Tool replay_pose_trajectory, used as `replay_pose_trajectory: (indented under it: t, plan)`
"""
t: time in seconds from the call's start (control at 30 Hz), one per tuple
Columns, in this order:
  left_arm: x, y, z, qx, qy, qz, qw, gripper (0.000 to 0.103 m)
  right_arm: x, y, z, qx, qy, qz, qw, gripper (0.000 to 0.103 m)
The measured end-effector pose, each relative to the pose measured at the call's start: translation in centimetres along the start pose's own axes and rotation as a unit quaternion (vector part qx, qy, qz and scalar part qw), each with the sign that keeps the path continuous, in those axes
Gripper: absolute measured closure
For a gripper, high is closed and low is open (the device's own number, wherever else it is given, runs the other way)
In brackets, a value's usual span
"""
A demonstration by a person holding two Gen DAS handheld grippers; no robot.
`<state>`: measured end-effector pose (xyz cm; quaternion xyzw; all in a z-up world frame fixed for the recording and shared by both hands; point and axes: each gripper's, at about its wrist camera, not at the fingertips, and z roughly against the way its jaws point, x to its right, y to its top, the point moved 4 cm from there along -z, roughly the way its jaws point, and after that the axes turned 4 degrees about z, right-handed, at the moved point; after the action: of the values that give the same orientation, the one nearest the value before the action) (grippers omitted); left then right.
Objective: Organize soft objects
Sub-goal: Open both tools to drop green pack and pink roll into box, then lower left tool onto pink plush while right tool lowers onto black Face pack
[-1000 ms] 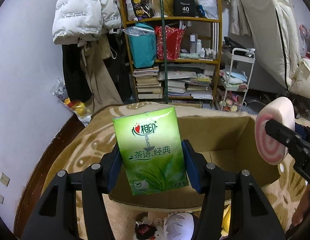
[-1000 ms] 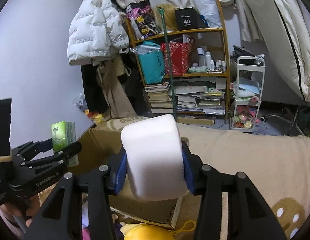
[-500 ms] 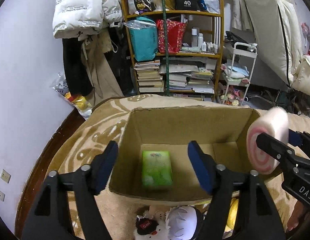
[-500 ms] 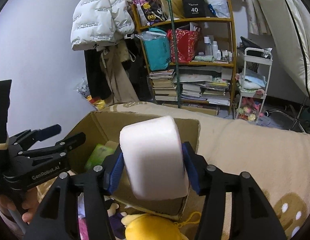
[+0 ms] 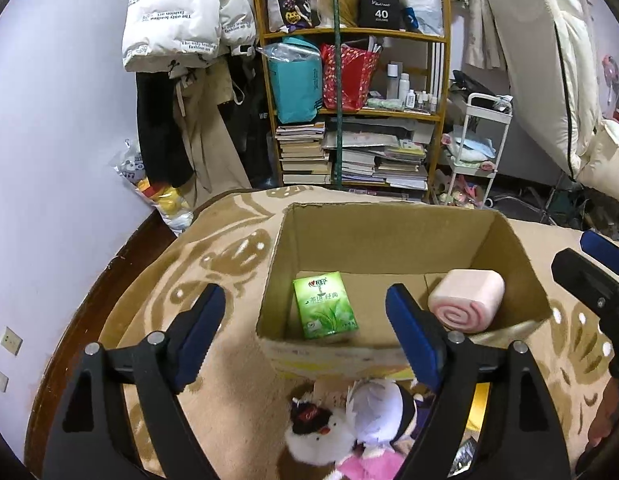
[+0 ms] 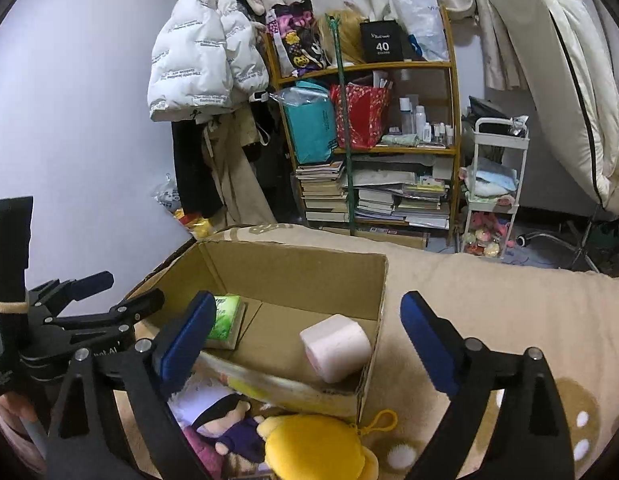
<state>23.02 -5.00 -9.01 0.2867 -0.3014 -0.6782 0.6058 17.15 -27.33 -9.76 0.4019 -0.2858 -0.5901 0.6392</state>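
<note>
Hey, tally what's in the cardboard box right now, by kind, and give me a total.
Green tissue pack: 1
Pink swirl-roll cushion: 1
Total in the cardboard box: 2

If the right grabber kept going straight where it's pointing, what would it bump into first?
Probably the pink swirl roll toy in the cardboard box, or the box's near wall. The right gripper, jaws just opened and empty, points down at it, though depth is unclear.

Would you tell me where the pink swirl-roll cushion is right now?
The pink swirl-roll cushion lies inside the cardboard box, at its right end in the left wrist view, apart from the green tissue pack.
</note>
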Motion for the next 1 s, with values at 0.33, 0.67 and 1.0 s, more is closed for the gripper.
replay_pose_trajectory:
  t: [0.33,0.67,1.0]
  plan:
    - [-0.6,-1.7,4.6,0.001,0.007,-0.006,1.0000,0.008,-1.1,-0.8,4.9,0.005,-0.017,0.019,1.000,0.000]
    - [-0.6,-3.9,8.8,-0.001,0.009,-0.019,0.9998,0.005,-2.2,-2.7,9.9,0.007,-0.016,0.027,0.999,0.000]
    - [-1.2,-6.1,11.1,-0.021,0.006,-0.011,0.9997,0.005,-3.7,-5.0,11.7,-0.006,-0.016,0.029,0.999,0.000]
